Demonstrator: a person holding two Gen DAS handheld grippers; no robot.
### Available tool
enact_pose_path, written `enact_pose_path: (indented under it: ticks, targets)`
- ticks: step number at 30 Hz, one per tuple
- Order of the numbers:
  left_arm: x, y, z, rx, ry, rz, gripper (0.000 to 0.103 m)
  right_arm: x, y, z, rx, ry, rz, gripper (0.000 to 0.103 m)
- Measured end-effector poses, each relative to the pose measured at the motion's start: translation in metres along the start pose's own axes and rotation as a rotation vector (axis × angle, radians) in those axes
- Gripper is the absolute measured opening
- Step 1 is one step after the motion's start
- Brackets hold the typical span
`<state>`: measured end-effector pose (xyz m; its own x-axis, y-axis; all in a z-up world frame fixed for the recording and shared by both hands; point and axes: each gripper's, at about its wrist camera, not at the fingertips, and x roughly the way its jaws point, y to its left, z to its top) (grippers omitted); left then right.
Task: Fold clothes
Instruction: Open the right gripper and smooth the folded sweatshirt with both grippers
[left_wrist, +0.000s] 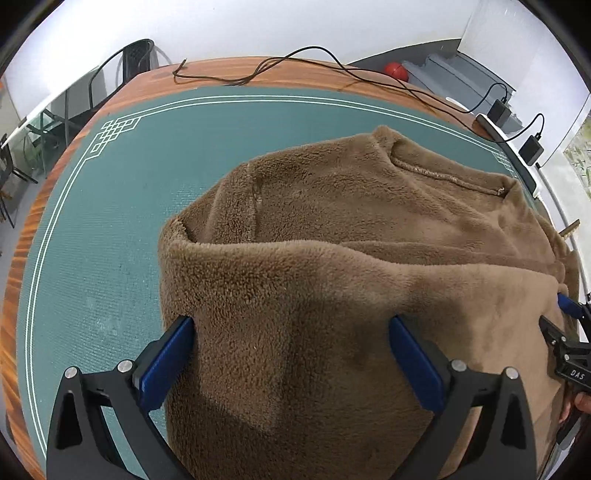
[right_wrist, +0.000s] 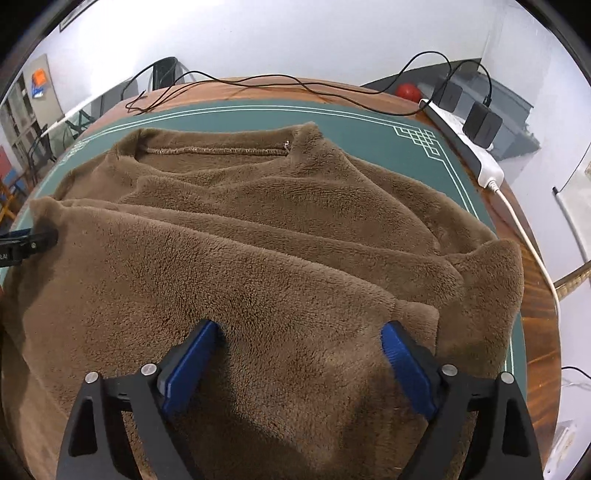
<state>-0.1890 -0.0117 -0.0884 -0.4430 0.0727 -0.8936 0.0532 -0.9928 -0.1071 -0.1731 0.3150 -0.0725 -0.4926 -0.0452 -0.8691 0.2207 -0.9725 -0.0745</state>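
Surface: wooden table (left_wrist: 303, 74) covered by a green mat (left_wrist: 122, 206) with a white double-line border and knot-pattern corners. A black cable (left_wrist: 258, 70) trails over the bare wood at the far edge. On the right-hand edge lies a white power strip (right_wrist: 476, 155) with two black adapters (right_wrist: 482, 123) plugged in; its white cord (right_wrist: 528, 236) runs back along the table rim.

Room: plain white walls. A dark chair (left_wrist: 138, 57) stands past the far left corner of the table. A red ball (left_wrist: 396, 71) sits on the floor beyond the far right, beside grey boxes (left_wrist: 458, 74); what the boxes hold cannot be told.

Task item: brown fleece sweater (right_wrist: 258, 240) lies on the mat, filling most of its near and right part. The neckline (right_wrist: 214, 149) points to the far edge; the long axis runs from near to far. The near part is folded over the body, giving layered ridges across the width.

Left hand-held gripper (left_wrist: 291, 328): jaws wide, straddling the folded near-left part of the sweater; blue pads (left_wrist: 168, 360) sit at the fleece on either side; whether they touch it cannot be told.

Right hand-held gripper (right_wrist: 299, 332): jaws wide, over the near-right part of the fold, pads not pressing the fabric.
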Motion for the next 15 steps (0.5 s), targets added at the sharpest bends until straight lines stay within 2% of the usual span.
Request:
enact_pose_path:
  ticks: [5,8,12,15]
  targets:
    - [-0.006,0.003,-0.002,-0.012,0.004,-0.011,0.103,-0.001,-0.003,0.008,0.007,0.069,0.008,0.093]
    - [-0.026,0.001,-0.008,-0.041,-0.005,-0.041,0.103,-0.023,-0.004,0.007,0.033,0.050,-0.001,0.093]
    - [-0.057,-0.009,-0.029,-0.020,-0.015,-0.085,0.103,-0.061,-0.006,-0.020,0.051,0.005,0.056,0.093]
    - [-0.069,-0.018,-0.056,-0.003,0.016,-0.119,0.103,-0.071,-0.006,-0.059,0.063,0.047,0.058,0.093]
